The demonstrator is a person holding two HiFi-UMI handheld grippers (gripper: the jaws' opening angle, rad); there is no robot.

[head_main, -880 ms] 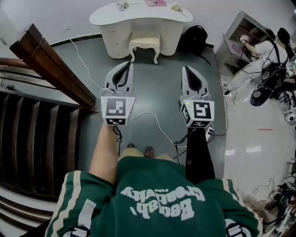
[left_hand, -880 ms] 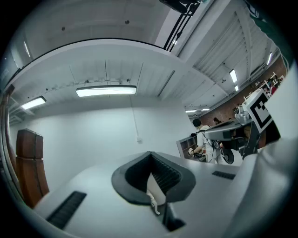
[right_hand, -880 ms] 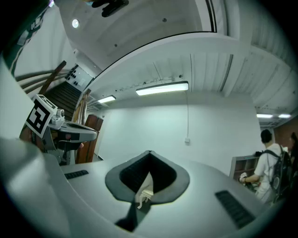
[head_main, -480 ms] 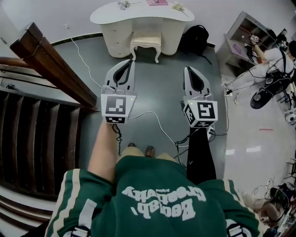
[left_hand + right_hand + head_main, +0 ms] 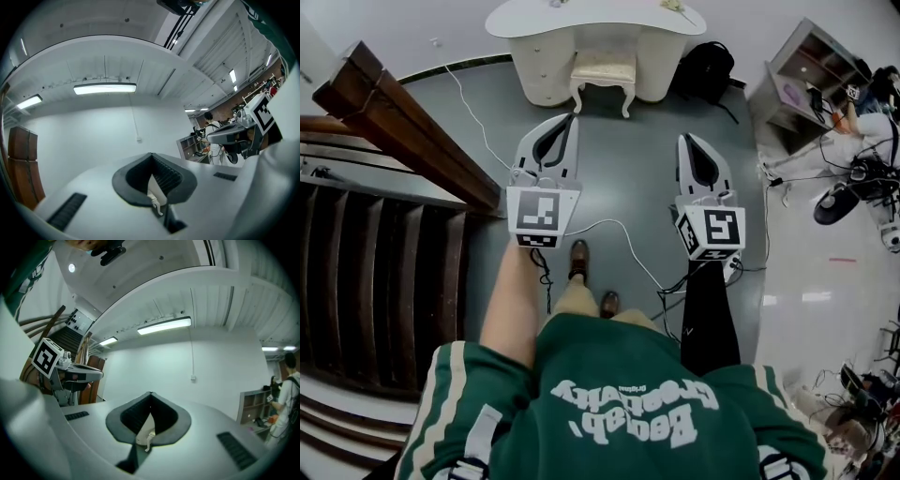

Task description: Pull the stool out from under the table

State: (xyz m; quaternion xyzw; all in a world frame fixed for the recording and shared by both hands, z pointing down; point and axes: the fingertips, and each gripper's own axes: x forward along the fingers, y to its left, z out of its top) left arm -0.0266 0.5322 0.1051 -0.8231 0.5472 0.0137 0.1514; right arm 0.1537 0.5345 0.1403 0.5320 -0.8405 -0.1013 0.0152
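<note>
The cream stool stands tucked under the white curved table at the top of the head view. My left gripper points at it from a stretch of floor away, jaws shut and empty. My right gripper is held level beside it to the right, also shut on nothing. In the left gripper view the dark pads of the left gripper meet at a point. The right gripper looks the same in its own view. Neither touches the stool.
A wooden stair rail and dark stairs run along the left. A black backpack sits right of the table. A white cable crosses the grey floor. A shelf unit and a person are at the right.
The wearer has stepped forward, one shoe now out ahead. Table and stool have slid toward the top edge of the head view. Both grippers stay shut, held side by side.
</note>
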